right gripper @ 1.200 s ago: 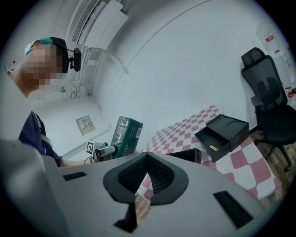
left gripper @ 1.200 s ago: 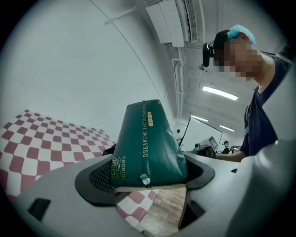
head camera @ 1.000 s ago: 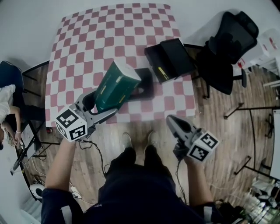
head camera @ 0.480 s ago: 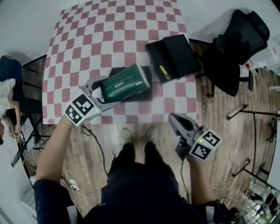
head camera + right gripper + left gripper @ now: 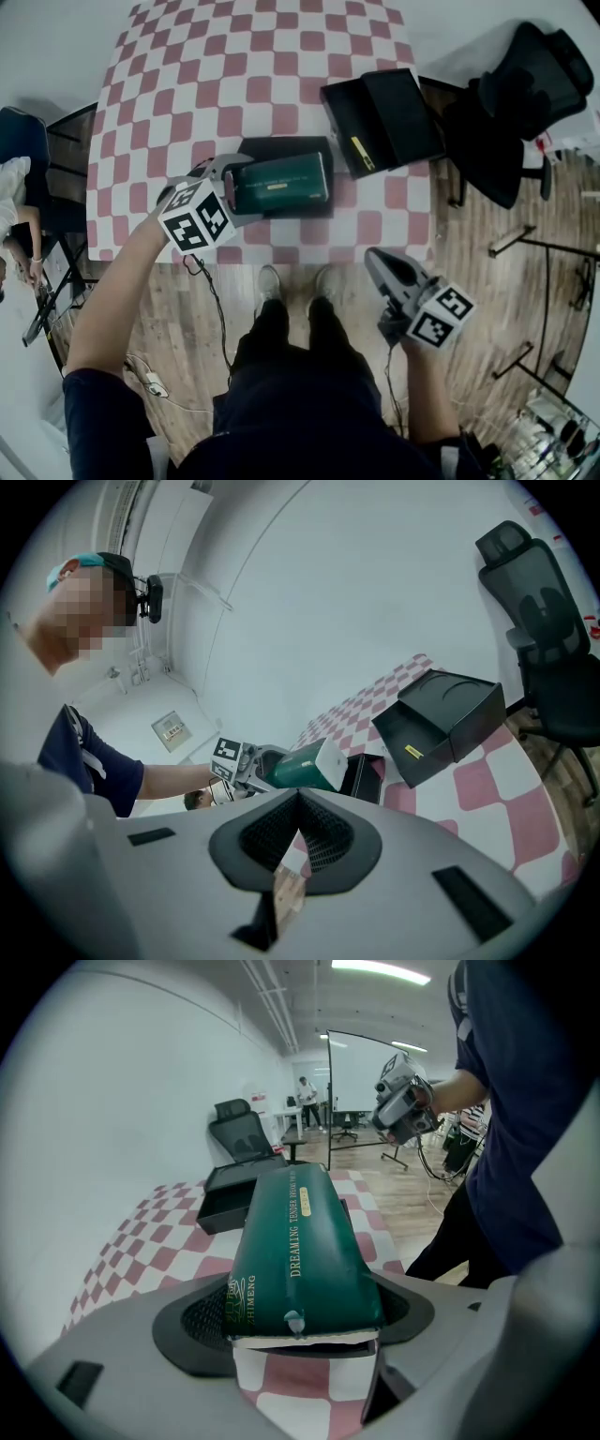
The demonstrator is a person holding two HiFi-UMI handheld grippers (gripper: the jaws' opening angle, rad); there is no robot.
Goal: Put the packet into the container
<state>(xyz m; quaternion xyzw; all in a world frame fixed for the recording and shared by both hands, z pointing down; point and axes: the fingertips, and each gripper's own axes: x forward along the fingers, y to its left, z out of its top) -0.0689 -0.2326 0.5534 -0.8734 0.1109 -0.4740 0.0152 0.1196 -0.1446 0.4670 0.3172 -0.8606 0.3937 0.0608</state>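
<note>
My left gripper (image 5: 232,189) is shut on the end of a dark green packet (image 5: 281,183). The packet lies level over a shallow black container (image 5: 284,146) near the table's front edge; I cannot tell whether it rests on the bottom. In the left gripper view the packet (image 5: 300,1251) runs away from the gripper (image 5: 305,1333), its white end clamped between the jaws. My right gripper (image 5: 377,260) hangs off the table's front right, over the floor, shut and empty. The right gripper view shows its jaws closed (image 5: 298,803), with the packet (image 5: 305,766) and the container (image 5: 367,776) beyond.
A larger black box with its lid open (image 5: 380,120) stands at the table's right edge, beside the container. The checkered tablecloth (image 5: 206,84) covers the table. A black office chair (image 5: 511,103) stands to the right. A seated person (image 5: 14,220) is at the far left.
The left gripper has swung the packet from steeply tilted to level and brought it down over the black container. The right gripper has hardly moved.
</note>
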